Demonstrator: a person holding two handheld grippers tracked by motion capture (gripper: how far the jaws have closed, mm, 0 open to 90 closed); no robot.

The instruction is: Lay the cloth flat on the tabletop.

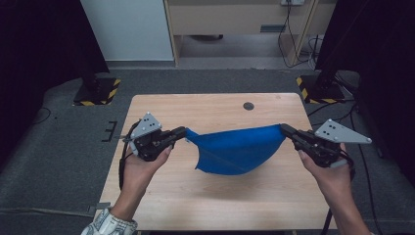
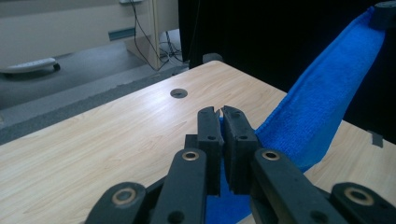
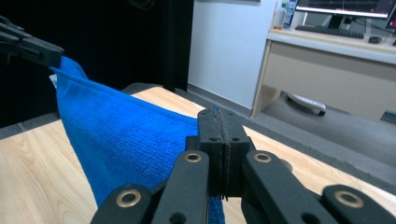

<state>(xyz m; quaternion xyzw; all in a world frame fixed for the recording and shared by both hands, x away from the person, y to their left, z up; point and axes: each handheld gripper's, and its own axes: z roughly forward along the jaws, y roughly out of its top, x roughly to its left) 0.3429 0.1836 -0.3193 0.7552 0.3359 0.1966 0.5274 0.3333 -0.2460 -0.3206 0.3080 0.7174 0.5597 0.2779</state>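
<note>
While both grippers pinch it, the blue cloth [image 1: 235,149] hangs stretched between them above the table [image 1: 161,196]. L gripper [image 1: 185,132] has its jaws pressed together on one corner; in the left gripper view the pads [image 2: 236,135] sit nearly flush w/ a thin sliver of blue between them, and the cloth runs up and away to the right of the jaws toward the other gripper. R gripper [image 1: 283,128] is clamped on the opposite corner; in the right gripper view its jaws are tight together, cloth fanning out left of them and down.

Handling, as a judgement: soft terry-type fabric, light, no stiffness at all. The top edge pulls fairly taut between the tips while the middle sags in a belly below, so it'll drape and fold wherever tension drops. Not slippery, the nap should grip the pads OK, and it's not fragile. Best hold is right where they are, at the corners along one edge, w/ enough fabric inside the jaws that a thin hem can't creep out. Keep tension even, else one side droops onto the wood.
</note>
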